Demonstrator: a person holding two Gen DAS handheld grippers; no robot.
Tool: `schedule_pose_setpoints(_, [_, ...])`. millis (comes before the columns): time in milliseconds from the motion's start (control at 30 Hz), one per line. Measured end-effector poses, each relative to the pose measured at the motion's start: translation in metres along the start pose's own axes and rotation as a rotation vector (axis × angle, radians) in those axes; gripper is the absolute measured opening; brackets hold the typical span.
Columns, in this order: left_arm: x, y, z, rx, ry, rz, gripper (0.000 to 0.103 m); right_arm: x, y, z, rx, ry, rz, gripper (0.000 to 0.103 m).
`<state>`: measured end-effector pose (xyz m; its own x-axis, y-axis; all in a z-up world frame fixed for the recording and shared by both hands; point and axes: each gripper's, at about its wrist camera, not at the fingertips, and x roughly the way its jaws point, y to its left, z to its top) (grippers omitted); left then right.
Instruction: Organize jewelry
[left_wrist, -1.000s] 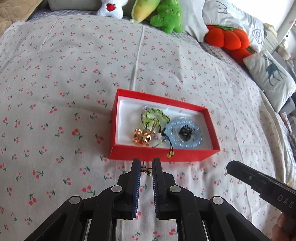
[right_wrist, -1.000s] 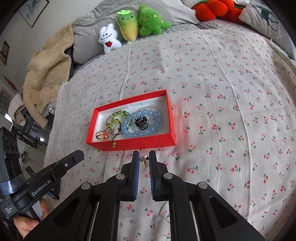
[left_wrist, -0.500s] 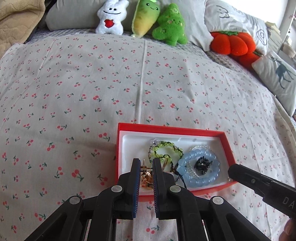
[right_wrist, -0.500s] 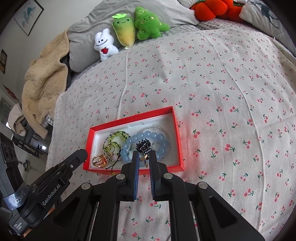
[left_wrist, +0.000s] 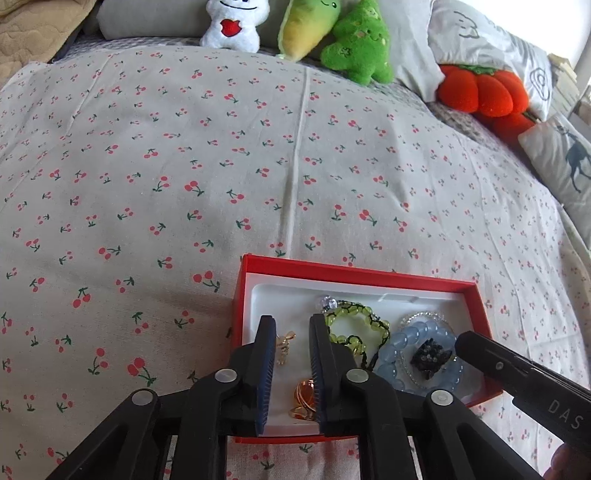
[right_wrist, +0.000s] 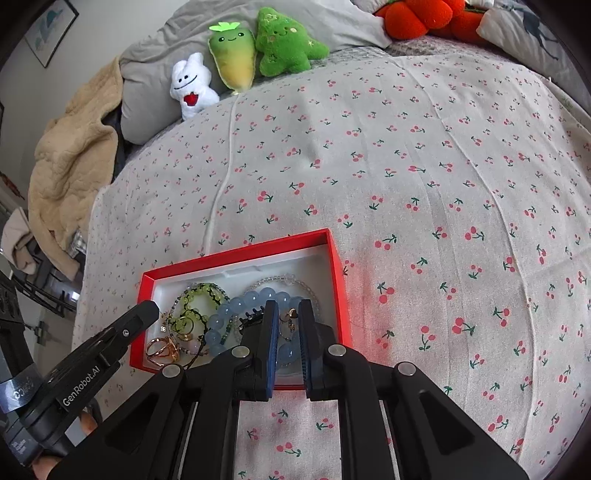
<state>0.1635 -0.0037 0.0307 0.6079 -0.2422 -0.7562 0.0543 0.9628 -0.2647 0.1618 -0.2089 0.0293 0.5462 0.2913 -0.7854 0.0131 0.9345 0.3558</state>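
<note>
1. Left wrist view: the left gripper (left_wrist: 291, 325) hangs over the near left end of a red box (left_wrist: 354, 272) with a white lining, which sits on a cherry-print bedspread (left_wrist: 184, 166). Its jaws are opening. A small gold earring (left_wrist: 284, 345) lies between them, clear of both pads. Also in the box are an orange-gold ring (left_wrist: 304, 397), a green bead bracelet (left_wrist: 356, 326), a pale blue bead bracelet (left_wrist: 400, 356) and a black hair clip (left_wrist: 430, 358).
2. Right wrist view: the right gripper (right_wrist: 287, 317) is over the right end of the red box (right_wrist: 338, 273), above the pale blue bead bracelet (right_wrist: 236, 314). Its jaws stand narrowly apart with a second small earring (right_wrist: 291, 319) between them; I cannot tell whether the pads press it.
</note>
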Motion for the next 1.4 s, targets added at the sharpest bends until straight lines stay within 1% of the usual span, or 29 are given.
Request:
schedule_pose_setpoints(33, [0.0,-0.001,0.0,0.001,0.0,-0.002,0.028,0.0,0.0,0.001,-0.004,0.0,0.004,0.012])
schedule_pose_setpoints(67, [-0.001,-0.002,0.0,0.003,-0.002,-0.003,0.031,-0.001,0.0,0.001,-0.004,0.0,0.011,0.013])
schedule_pose_setpoints(133, [-0.004,-0.004,0.0,0.007,0.002,-0.006,0.036,-0.004,-0.001,0.002,0.001,-0.002,0.016,0.018])
schedule_pose_setpoints(200, [-0.009,-0.005,0.0,0.002,0.01,-0.006,0.04,-0.008,-0.001,0.002,0.006,-0.003,0.023,0.023])
schedule_pose_setpoints(267, [-0.017,-0.005,-0.002,-0.009,0.01,-0.004,0.044,-0.013,-0.001,0.002,0.008,-0.002,0.032,0.025])
schedule_pose_setpoints(333, [-0.027,-0.006,-0.004,-0.011,0.008,-0.001,0.053,-0.02,0.001,0.001,0.0,-0.005,0.033,0.027])
schedule_pose_setpoints(367, [-0.031,-0.006,-0.006,-0.009,0.007,-0.001,0.056,-0.024,0.001,0.0,-0.007,-0.006,0.028,0.027])
schedule_pose_setpoints(400, [-0.036,-0.007,-0.008,-0.003,0.009,0.001,0.063,-0.028,0.002,-0.002,-0.016,-0.008,0.022,0.029])
schedule_pose_setpoints(433, [-0.039,-0.007,-0.011,0.003,0.011,0.006,0.07,-0.031,0.003,-0.003,-0.024,-0.009,0.016,0.032])
schedule_pose_setpoints(467, [-0.043,-0.008,-0.015,0.011,0.012,0.014,0.074,-0.035,0.003,-0.006,-0.03,-0.009,0.01,0.034])
schedule_pose_setpoints(500, [-0.045,-0.008,-0.019,0.019,0.015,0.029,0.08,-0.039,0.003,-0.008,-0.034,-0.007,0.004,0.037])
schedule_pose_setpoints(533, [-0.047,-0.007,-0.023,0.024,0.018,0.04,0.083,-0.042,0.003,-0.011,-0.038,-0.004,0.0,0.043])
schedule_pose_setpoints(567, [-0.048,-0.007,-0.027,0.027,0.025,0.047,0.085,-0.046,0.003,-0.014,-0.04,-0.001,-0.003,0.047])
schedule_pose_setpoints(600, [-0.049,-0.006,-0.031,0.031,0.035,0.051,0.088,-0.05,0.002,-0.017,-0.043,-0.002,-0.006,0.054])
schedule_pose_setpoints(633, [-0.051,-0.006,-0.035,0.036,0.044,0.056,0.092,-0.055,0.001,-0.021,-0.048,-0.004,-0.01,0.057])
schedule_pose_setpoints(667, [-0.052,-0.005,-0.039,0.042,0.049,0.065,0.093,-0.059,0.001,-0.025,-0.055,-0.007,-0.019,0.057])
schedule_pose_setpoints(733, [-0.056,-0.005,-0.048,0.055,0.061,0.102,0.101,-0.068,0.0,-0.033,-0.069,-0.012,-0.04,0.061])
schedule_pose_setpoints(800, [-0.062,-0.006,-0.058,0.07,0.058,0.114,0.102,-0.075,-0.003,-0.042,-0.065,-0.008,-0.07,0.065])
schedule_pose_setpoints(867, [-0.068,-0.006,-0.067,0.084,0.05,0.132,0.102,-0.078,-0.008,-0.053,-0.044,0.021,-0.12,0.069])
schedule_pose_setpoints(900, [-0.07,-0.006,-0.072,0.089,0.044,0.14,0.102,-0.079,-0.01,-0.059,-0.041,0.033,-0.135,0.072])
schedule_pose_setpoints(933, [-0.072,-0.006,-0.077,0.095,0.038,0.147,0.102,-0.081,-0.011,-0.064,-0.043,0.039,-0.144,0.079])
schedule_pose_setpoints(967, [-0.074,-0.006,-0.081,0.097,0.033,0.151,0.102,-0.083,-0.012,-0.069,-0.047,0.037,-0.155,0.082])
schedule_pose_setpoints(1033, [-0.076,-0.004,-0.089,0.095,0.043,0.161,0.102,-0.089,-0.013,-0.076,-0.062,0.015,-0.189,0.096])
schedule_pose_setpoints(1100, [-0.077,-0.002,-0.097,0.086,0.06,0.161,0.102,-0.094,-0.011,-0.084,-0.09,-0.011,-0.244,0.103])
schedule_pose_setpoints(1200, [-0.078,0.0,-0.11,0.094,0.062,0.179,0.102,-0.097,-0.01,-0.096,-0.132,0.004,-0.304,0.103])
schedule_pose_setpoints(1267, [-0.082,0.001,-0.116,0.103,0.054,0.192,0.102,-0.097,-0.011,-0.103,-0.145,0.018,-0.315,0.103])
schedule_pose_setpoints(1400, [-0.084,0.004,-0.123,0.095,0.075,0.187,0.102,-0.094,-0.008,-0.117,-0.166,0.035,-0.323,0.103])
